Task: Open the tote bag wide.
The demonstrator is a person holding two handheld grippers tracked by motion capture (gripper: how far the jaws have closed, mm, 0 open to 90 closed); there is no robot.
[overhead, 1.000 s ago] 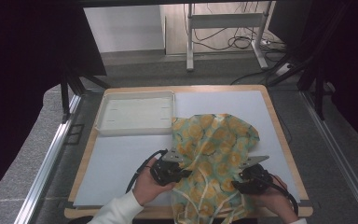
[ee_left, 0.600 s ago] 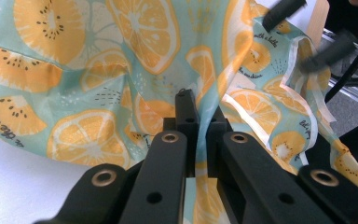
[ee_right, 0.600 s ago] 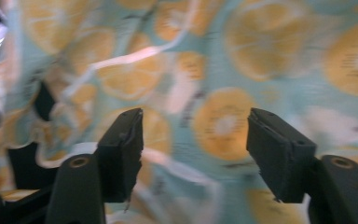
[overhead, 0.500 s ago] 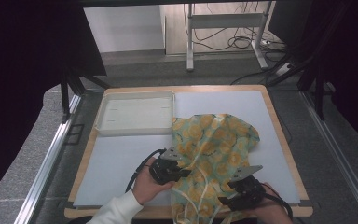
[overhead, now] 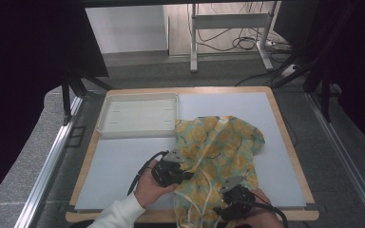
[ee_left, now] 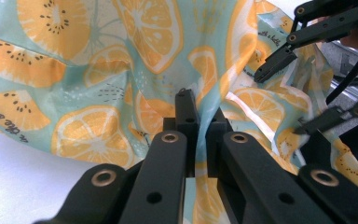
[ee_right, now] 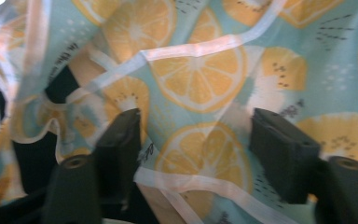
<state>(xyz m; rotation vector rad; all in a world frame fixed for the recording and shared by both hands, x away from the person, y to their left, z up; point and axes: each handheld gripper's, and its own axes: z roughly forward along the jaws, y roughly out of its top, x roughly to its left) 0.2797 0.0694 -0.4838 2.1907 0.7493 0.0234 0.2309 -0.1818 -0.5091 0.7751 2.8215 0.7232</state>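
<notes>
The orange-slice print cloth (overhead: 218,156) lies crumpled on the tabletop (overhead: 123,161), right of the white tray (overhead: 138,114). The left hand-held gripper (overhead: 186,174) pinches its edge; the right hand-held gripper (overhead: 228,209), jaws apart and just closing, straddles a fold.

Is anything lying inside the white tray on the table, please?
No, in the high view the white tray holds nothing, and the orange-print cloth lies beside it.

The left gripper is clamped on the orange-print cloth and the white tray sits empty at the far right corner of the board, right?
Not quite. The high view shows the white tray at the far left corner. The left gripper is indeed clamped on the orange-print cloth, and the tray is empty.
</notes>
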